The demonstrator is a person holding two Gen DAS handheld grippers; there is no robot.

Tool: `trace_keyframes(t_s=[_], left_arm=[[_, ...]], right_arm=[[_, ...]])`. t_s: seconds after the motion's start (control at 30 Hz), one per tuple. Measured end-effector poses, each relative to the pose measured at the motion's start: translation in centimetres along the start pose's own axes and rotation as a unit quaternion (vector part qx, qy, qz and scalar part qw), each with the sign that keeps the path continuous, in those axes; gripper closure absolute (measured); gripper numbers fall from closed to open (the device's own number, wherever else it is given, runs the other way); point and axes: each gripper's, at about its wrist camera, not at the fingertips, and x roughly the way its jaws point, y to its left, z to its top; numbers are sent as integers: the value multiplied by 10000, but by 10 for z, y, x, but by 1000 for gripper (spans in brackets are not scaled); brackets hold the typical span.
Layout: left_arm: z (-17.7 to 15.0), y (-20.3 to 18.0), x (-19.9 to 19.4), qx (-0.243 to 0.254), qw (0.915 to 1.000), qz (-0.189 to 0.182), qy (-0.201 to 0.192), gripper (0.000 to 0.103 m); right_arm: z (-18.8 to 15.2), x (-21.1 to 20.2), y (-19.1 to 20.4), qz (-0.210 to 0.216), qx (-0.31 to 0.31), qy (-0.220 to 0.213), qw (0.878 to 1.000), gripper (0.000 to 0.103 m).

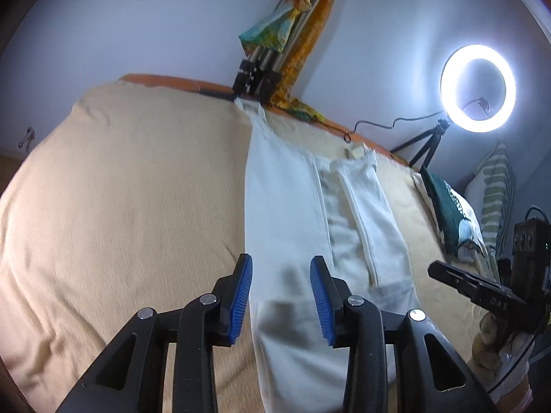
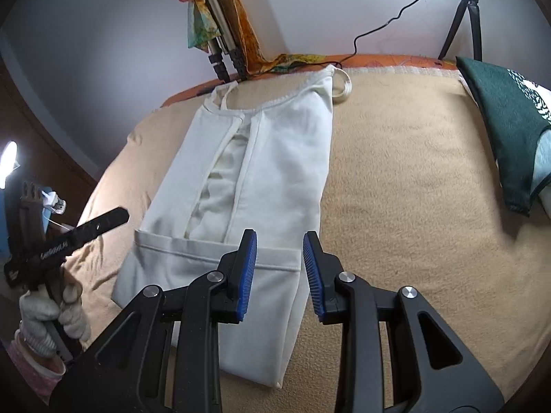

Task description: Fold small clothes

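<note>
A white garment (image 1: 296,213) lies flat on the beige blanket (image 1: 131,186), its sides folded in to a long narrow strip with the neckline at the far end. In the right wrist view the garment (image 2: 282,158) shows its hem folded up near me. My left gripper (image 1: 280,296) is open and empty, hovering over the near left part of the garment. My right gripper (image 2: 279,272) is open and empty above the garment's near right edge. The right gripper also shows in the left wrist view (image 1: 482,292), and the left gripper in the right wrist view (image 2: 69,237).
A lit ring light (image 1: 478,88) on a small tripod stands at the far right. A tripod draped with a colourful scarf (image 1: 275,31) leans at the far edge. A dark green cloth (image 2: 509,127) lies on a pillow at the right. The blanket (image 2: 413,186) spreads to the right.
</note>
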Motion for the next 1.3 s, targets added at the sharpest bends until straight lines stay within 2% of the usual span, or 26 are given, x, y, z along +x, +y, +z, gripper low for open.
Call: trace_keyframes(t_s=[0.13, 0.33, 0.47, 0.7, 1.0, 1.03, 1.07, 1.1, 1.13, 1.3], left_arm=[[24, 0, 12, 56, 9999, -30, 85, 53], [57, 18, 44, -296, 9991, -57, 305, 49], [72, 29, 69, -510, 9976, -161, 437, 48], [88, 31, 104, -389, 9977, -147, 543, 47], [106, 26, 129, -219, 9984, -239, 469, 46], [107, 25, 131, -190, 9985, -226, 458, 46], [108, 25, 132, -170, 9986, -214, 451, 46], [109, 24, 134, -151, 9987, -206, 450, 46], [110, 23, 135, -113, 9987, -185, 451, 46], [113, 21, 139, -2, 9990, -141, 420, 46]], right_arm=[[15, 3, -7, 52, -37, 14, 10000, 69], [42, 27, -27, 312, 161, 243, 9991, 56], [64, 50, -45, 468, 444, 360, 9973, 56], [94, 94, -71, 640, 888, 475, 9929, 56], [124, 124, -74, 919, 807, 496, 9913, 56], [127, 127, -73, 914, 761, 495, 9917, 58], [130, 129, -72, 881, 728, 489, 9922, 67], [132, 132, -72, 861, 691, 518, 9925, 83], [133, 135, -72, 892, 686, 573, 9920, 88], [134, 138, -74, 911, 589, 579, 9924, 90]])
